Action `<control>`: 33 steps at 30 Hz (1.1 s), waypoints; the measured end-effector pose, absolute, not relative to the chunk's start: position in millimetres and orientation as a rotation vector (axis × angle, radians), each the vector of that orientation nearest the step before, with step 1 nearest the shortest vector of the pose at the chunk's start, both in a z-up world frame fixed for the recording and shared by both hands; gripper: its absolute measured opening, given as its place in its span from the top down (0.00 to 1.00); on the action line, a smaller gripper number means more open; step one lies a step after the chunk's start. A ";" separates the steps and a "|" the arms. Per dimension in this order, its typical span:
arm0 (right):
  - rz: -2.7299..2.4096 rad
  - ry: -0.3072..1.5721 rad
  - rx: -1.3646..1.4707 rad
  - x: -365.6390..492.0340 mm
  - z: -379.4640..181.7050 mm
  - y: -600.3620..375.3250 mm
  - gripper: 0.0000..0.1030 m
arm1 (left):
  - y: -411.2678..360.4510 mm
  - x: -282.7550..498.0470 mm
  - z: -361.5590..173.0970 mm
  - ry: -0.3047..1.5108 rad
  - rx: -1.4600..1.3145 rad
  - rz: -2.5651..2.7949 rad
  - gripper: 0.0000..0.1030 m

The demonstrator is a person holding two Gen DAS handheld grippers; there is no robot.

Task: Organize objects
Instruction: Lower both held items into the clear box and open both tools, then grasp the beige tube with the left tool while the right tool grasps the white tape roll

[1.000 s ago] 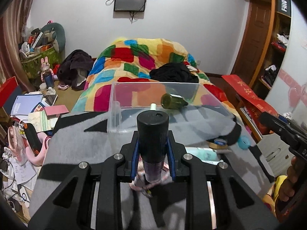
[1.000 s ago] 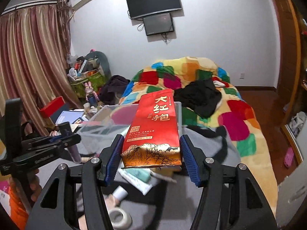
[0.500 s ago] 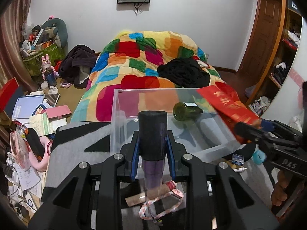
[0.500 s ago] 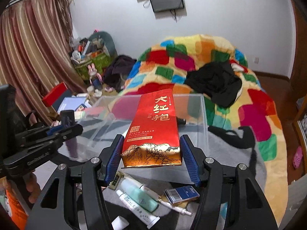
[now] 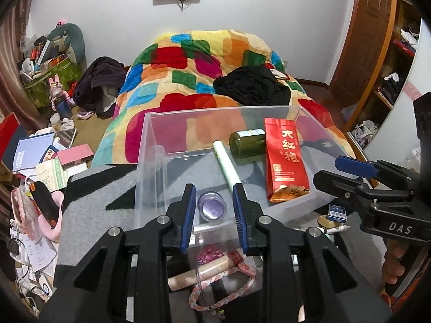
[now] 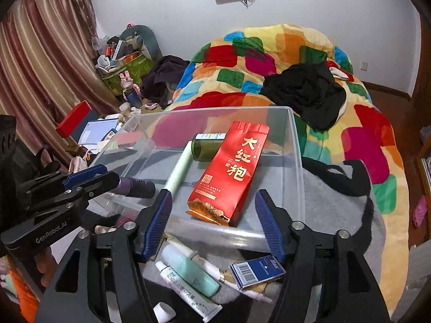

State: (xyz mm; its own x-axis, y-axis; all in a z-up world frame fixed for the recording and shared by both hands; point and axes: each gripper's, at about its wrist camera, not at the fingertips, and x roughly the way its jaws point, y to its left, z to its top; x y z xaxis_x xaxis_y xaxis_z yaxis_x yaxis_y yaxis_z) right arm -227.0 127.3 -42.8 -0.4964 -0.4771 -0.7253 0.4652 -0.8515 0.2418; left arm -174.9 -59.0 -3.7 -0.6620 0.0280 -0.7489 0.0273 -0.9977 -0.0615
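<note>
Left gripper [image 5: 212, 210] fingers spread wide, nothing gripped, the purple bottle [image 5: 212, 207] lying in the clear bin [image 5: 150, 145] between them. Right gripper [image 6: 214, 222] fingers parted too, empty, with the red tea packet [image 6: 230, 172] resting inside the bin beside a green bottle [image 6: 206, 146] and pale tube [image 6: 179, 171].

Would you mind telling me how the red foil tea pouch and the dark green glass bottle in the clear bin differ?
The red foil tea pouch is flat, opaque and printed with gold characters; the dark green glass bottle is round, translucent and white-labelled. The pouch is longer and overlaps the bottle's end. Both lie on their sides in the clear plastic bin.
</note>
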 end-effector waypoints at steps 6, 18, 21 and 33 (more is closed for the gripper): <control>-2.362 0.002 1.076 -211.7 -28.2 133.6 0.31 | -52.6 -160.1 9.6 -0.071 -1.221 2.887 0.58; -2.406 0.060 0.991 -163.1 -17.7 160.5 0.26 | -29.7 -109.2 4.9 -0.004 -1.195 2.856 0.37; -2.374 0.044 1.014 -148.0 -24.1 169.2 0.26 | -18.6 -95.6 -3.8 0.051 -1.208 2.841 0.37; -2.169 0.069 1.119 -80.8 -73.9 157.9 0.26 | -12.2 -47.3 -40.2 0.070 -1.338 2.787 0.37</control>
State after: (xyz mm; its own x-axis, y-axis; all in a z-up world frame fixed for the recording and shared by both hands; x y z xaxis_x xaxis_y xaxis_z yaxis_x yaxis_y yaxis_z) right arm -80.8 157.9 -73.9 -0.3939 -0.5495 -0.7369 0.5955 -0.7632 0.2508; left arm -47.3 -12.2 -40.2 -0.6247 0.0252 -0.7805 -0.0642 -0.9978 0.0192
